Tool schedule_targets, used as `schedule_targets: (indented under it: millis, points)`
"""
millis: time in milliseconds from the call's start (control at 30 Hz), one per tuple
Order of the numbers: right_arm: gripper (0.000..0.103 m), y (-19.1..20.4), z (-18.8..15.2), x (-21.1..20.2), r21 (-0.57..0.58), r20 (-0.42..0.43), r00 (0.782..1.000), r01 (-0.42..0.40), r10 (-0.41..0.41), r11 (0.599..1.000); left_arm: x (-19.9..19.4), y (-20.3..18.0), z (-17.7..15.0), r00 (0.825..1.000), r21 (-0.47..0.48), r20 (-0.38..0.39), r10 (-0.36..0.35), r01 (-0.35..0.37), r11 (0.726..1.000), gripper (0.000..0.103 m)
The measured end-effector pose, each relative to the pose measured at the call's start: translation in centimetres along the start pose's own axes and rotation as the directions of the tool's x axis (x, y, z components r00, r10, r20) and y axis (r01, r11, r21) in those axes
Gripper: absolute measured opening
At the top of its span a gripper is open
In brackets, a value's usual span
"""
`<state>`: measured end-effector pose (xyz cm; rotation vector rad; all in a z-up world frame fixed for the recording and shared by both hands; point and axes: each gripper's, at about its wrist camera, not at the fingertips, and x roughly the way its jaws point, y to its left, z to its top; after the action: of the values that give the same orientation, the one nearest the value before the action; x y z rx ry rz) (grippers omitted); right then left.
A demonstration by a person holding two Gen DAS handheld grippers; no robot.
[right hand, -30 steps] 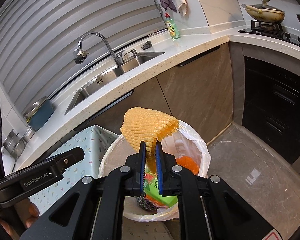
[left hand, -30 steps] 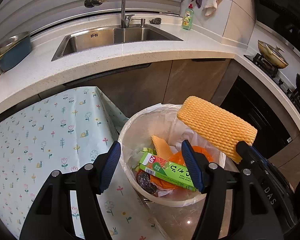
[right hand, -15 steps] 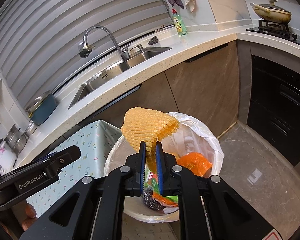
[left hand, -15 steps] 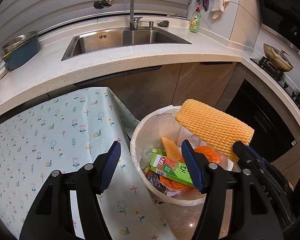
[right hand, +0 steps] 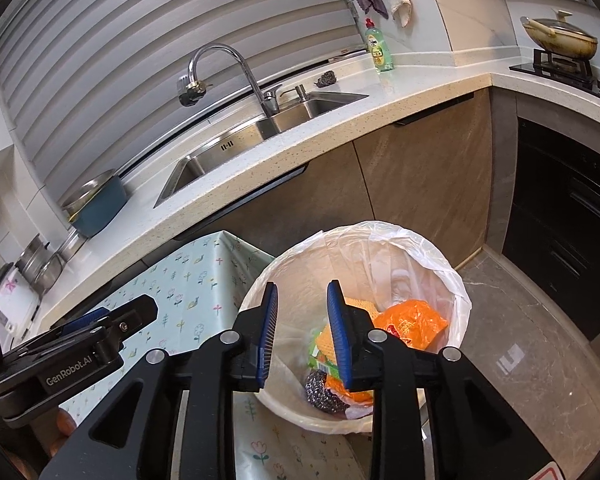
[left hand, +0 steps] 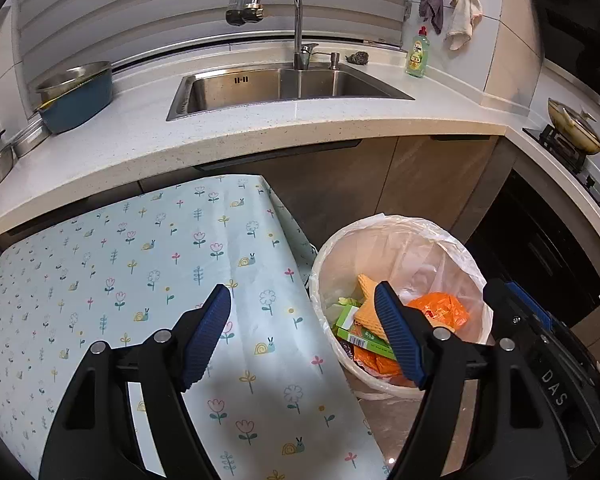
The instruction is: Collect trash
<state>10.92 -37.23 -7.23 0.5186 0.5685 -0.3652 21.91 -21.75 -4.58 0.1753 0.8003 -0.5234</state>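
A white trash bin (left hand: 328, 264) (right hand: 256, 292) lined with a clear bag stands on the floor beside the table. Inside lie the yellow foam net (left hand: 367, 312) (right hand: 362, 304), an orange wrapper (left hand: 440, 308) (right hand: 412, 320), a green carton (left hand: 360, 336) and a dark scouring ball (right hand: 320, 388). My right gripper (right hand: 302, 336) hangs over the bin, its jaws opening with nothing between them. My left gripper (left hand: 304, 332) is over the table's edge next to the bin, jaws opening wider and empty. The right gripper's body shows at the right edge of the left wrist view.
A flowered tablecloth (left hand: 140, 272) covers the table left of the bin. Behind it runs a white counter (left hand: 260, 128) with a steel sink (left hand: 276, 88), a tap, a blue pot (left hand: 76, 96) and a green soap bottle (left hand: 418, 54). A pan (right hand: 560, 38) sits on the stove at right.
The right gripper opened and the yellow foam net dropped from it into the bin. Both grippers drew back from the bin, and the left gripper's jaws widened.
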Motion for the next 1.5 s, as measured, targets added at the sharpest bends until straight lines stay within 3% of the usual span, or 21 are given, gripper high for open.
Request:
schedule_targets:
  millis: [333, 433, 1000, 1100, 1233, 1433, 1500]
  points:
    - [0.041, 2.3, -0.9, -3.0, -0.050, 0.003, 1.000, -0.012, 0.012, 0.999, -3.2, 1.1, -1.6, 1.000, -0.015, 0.018, 0.023, -0.023, 1.000, 0.072]
    - [0.045, 2.8, -1.2, -3.9, -0.074, -0.001, 1.000, -0.010, 0.010, 0.997, -4.1, 1.4, -2.1, 0.999, -0.018, 0.023, 0.033, -0.033, 0.999, 0.077]
    - [0.066, 3.9, -3.6, -8.7, -0.167, -0.019, 0.999, 0.043, -0.047, 0.985, -8.5, 2.3, -5.5, 0.996, -0.003, 0.049, 0.075, -0.075, 0.997, 0.081]
    - [0.071, 4.0, -4.1, -9.4, -0.180, -0.022, 0.998, 0.050, -0.055, 0.982, -9.1, 2.2, -6.2, 0.995, 0.008, 0.054, 0.086, -0.087, 0.996, 0.082]
    - [0.084, 4.4, -4.8, -10.1, -0.209, -0.037, 0.998, 0.046, -0.055, 0.977, -9.8, 2.3, -7.0, 0.994, 0.007, 0.053, 0.093, -0.094, 0.996, 0.086]
    - [0.088, 4.9, -6.2, -11.0, -0.258, -0.040, 0.997, 0.058, -0.070, 0.964, -10.6, 2.3, -8.2, 0.992, 0.022, 0.054, 0.114, -0.116, 0.993, 0.090]
    - [0.096, 4.8, -6.5, -11.2, -0.263, -0.042, 0.996, 0.062, -0.076, 0.963, -10.8, 2.3, -8.6, 0.990, 0.024, 0.054, 0.126, -0.128, 0.991, 0.090]
